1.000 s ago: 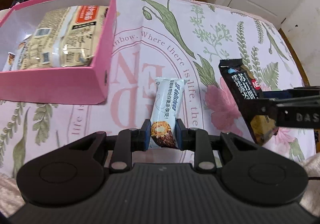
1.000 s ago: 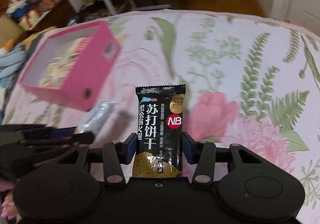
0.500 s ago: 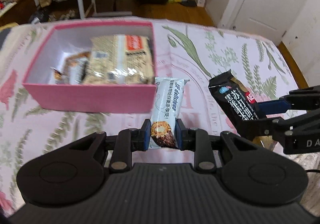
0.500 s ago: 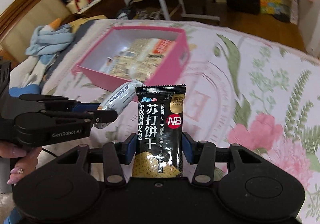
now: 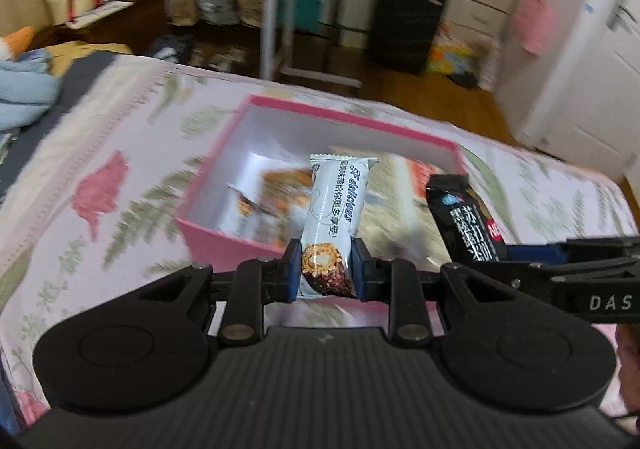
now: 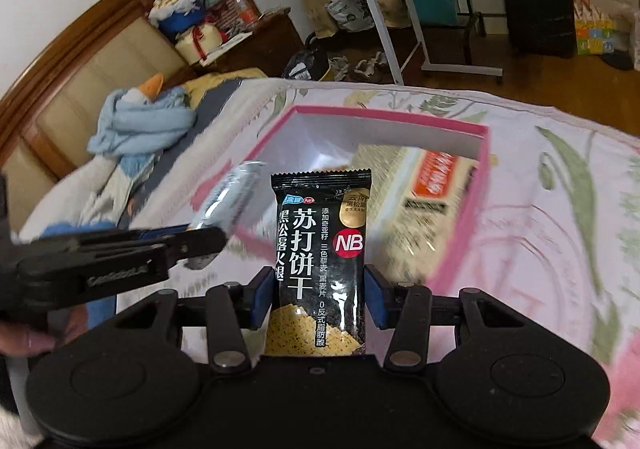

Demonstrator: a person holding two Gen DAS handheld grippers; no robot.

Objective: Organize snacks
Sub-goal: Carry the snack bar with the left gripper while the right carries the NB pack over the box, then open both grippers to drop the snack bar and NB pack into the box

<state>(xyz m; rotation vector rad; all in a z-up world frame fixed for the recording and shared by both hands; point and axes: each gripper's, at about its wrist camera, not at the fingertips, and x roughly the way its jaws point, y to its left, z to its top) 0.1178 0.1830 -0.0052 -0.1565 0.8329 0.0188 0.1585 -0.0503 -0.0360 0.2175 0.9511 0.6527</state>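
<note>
Now, from the left wrist camera, the left gripper (image 5: pixel 326 273) is clamped narrowly on a white snack bar (image 5: pixel 334 225), which stands upright over the near wall of the pink box (image 5: pixel 224 239). Inside the box lie blurred snack packets (image 5: pixel 392 201). To the right of the box's near corner, the right gripper (image 5: pixel 516 255) holds a black cracker packet (image 5: pixel 466 221) tilted toward the box.

From the right wrist camera, the right gripper (image 6: pixel 318 299) grips the black cracker packet (image 6: pixel 320 265) upright in front of the pink box (image 6: pixel 464 233). The left gripper (image 6: pixel 208 239) carries the white snack bar (image 6: pixel 228 201) at the box's left wall. The box sits on a floral bedspread (image 6: pixel 560 209).
</note>
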